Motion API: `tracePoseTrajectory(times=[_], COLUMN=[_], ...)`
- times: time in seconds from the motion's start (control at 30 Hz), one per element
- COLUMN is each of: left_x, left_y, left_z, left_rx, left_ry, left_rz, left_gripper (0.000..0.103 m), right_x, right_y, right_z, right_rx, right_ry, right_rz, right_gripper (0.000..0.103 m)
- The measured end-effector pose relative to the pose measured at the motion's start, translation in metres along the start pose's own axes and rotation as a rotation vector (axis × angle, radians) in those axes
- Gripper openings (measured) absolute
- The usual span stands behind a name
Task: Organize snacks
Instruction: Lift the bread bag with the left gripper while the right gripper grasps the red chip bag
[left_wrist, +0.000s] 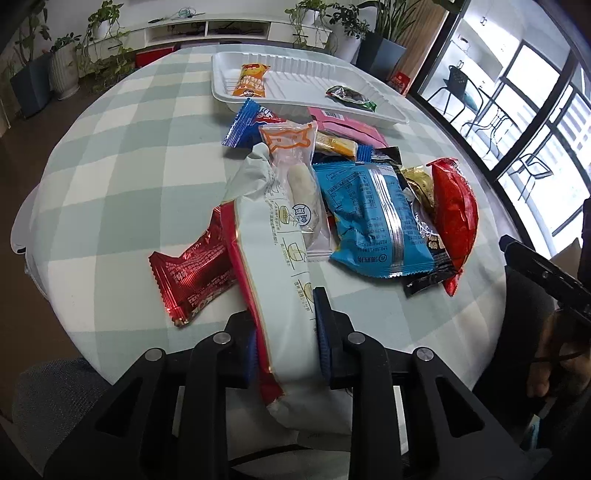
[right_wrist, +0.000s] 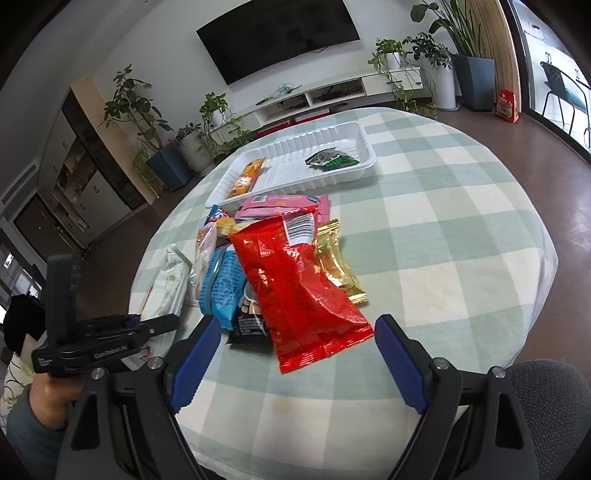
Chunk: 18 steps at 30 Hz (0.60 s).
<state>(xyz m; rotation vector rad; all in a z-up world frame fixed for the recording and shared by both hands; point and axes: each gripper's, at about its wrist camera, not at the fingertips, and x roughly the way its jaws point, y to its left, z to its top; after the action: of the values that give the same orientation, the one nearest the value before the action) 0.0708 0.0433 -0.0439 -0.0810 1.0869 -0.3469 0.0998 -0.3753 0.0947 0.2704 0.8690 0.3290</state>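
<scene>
Left wrist view: left gripper clamped on white snack pack, near pile's left. Right gripper wide open, empty. Next: lift to far white tray, I'd guess.

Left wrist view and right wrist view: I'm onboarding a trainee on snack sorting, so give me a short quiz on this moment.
1. True or false: the left gripper is shut on the long white snack packet.
2. How many snacks lie in the white plastic tray?
3. The right gripper is: A open, B shut on the large red foil bag.

Key: 1 true; 2 two; 3 A.
</scene>
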Motion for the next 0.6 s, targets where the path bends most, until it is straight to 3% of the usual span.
tracePoseTrajectory(times=[0.3, 0.6], left_x=[-0.009, -0.013], left_y=[0.000, 0.001], left_z=[-0.008, -0.009], left_rx=[-0.009, -0.026], left_ry=[-0.024, -0.044], left_rz=[-0.040, -0.098], left_gripper=[0.022, 0.022], right_x=[0.021, 0.042], right_y=[0.002, 0.024], right_z=[0.011, 0.013], right_rx=[-0.103, -0.242], right_ry=[0.076, 0.116], right_rz=[-0.095, -0.106], right_gripper=[0.081, 0.079])
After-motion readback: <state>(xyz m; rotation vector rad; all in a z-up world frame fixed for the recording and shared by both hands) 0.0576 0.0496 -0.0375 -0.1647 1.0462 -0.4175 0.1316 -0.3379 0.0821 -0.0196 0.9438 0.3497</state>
